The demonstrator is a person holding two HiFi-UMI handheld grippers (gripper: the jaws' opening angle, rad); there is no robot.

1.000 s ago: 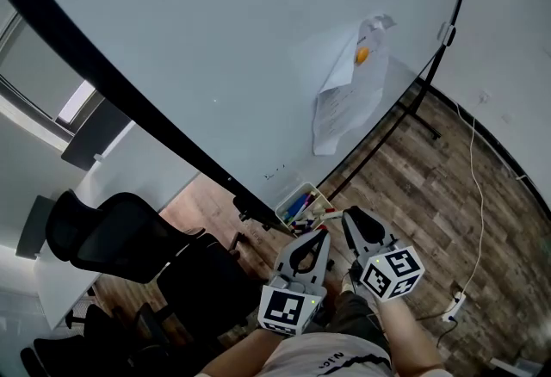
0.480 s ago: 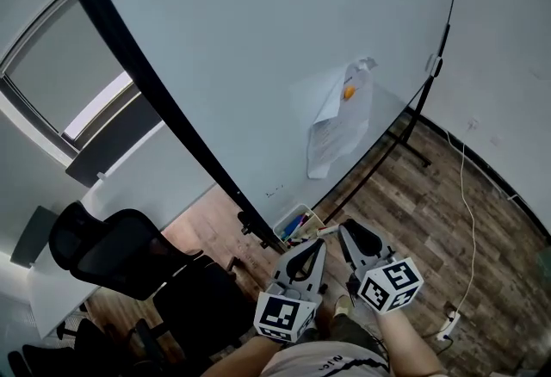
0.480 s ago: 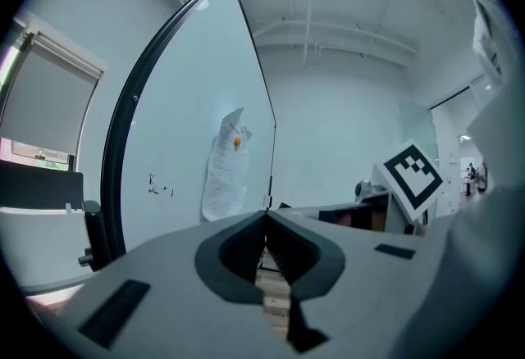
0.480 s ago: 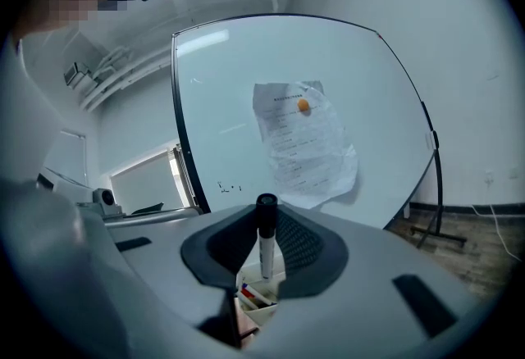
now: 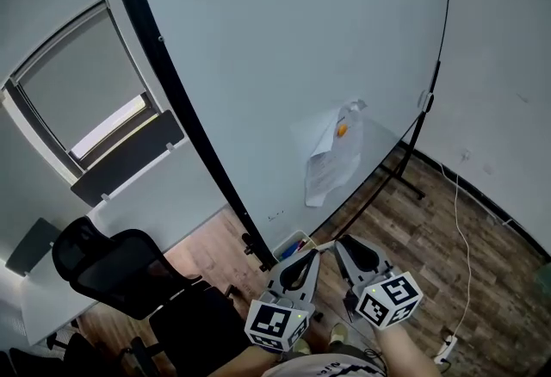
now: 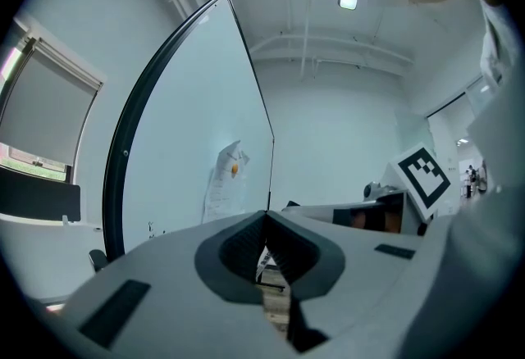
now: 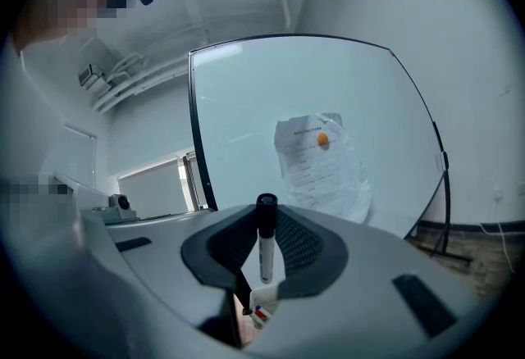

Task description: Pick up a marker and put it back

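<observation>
While the right gripper is clamped on the marker, its jaws stay partly apart, pressing on the pen from both sides. The marker stands upright between them, black cap on top, white barrel hanging below the pads. Just beside it, the left gripper is closed, its jaw tips meeting with nothing between them. Below the held marker sits a small white marker box, where a red end and a blue end show. The jaws cut off most of the box, so the rest of what it holds cannot be made out. Behind it stands the whiteboard, with a paper sheet pinned under an orange magnet. Its print is too small to read. A black office chair stands off to the left.
</observation>
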